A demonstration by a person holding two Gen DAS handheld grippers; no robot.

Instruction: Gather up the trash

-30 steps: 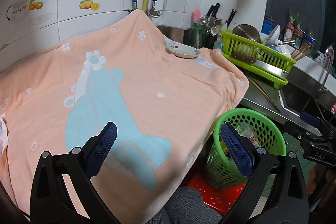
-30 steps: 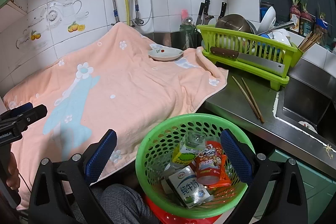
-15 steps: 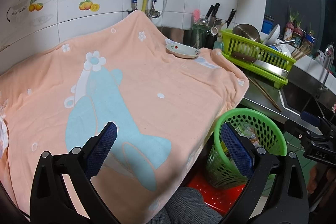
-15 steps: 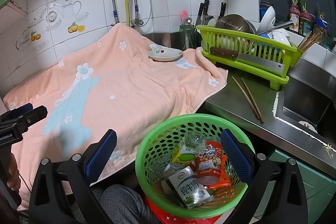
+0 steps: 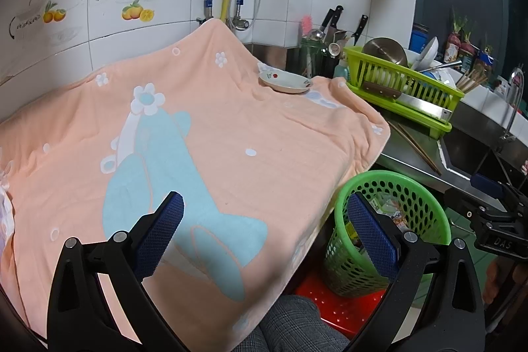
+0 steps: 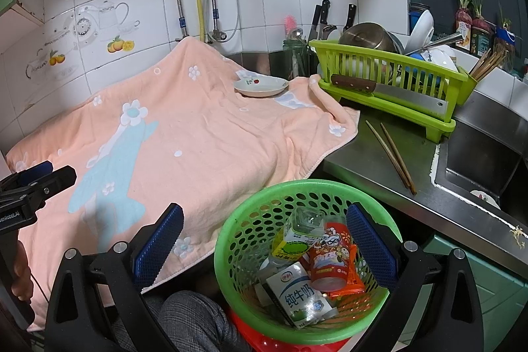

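A green perforated basket [image 6: 257, 230] stands on a red stool below the counter edge; it also shows in the left wrist view [image 5: 425, 197]. It holds a white milk carton [image 6: 295, 292], a yellow-green carton [image 6: 293, 243] and a red snack cup [image 6: 330, 259]. My right gripper [image 6: 264, 244] is open and empty, held above the basket. My left gripper [image 5: 264, 233] is open and empty over the peach towel [image 5: 204, 134]. No loose trash shows on the towel.
A small dish [image 5: 285, 83] sits at the towel's far edge. A green dish rack [image 6: 389, 81] with a cleaver, pot and bowls stands on the steel counter. Chopsticks [image 6: 391, 154] lie beside the sink [image 6: 478, 167]. A knee in grey plaid is below.
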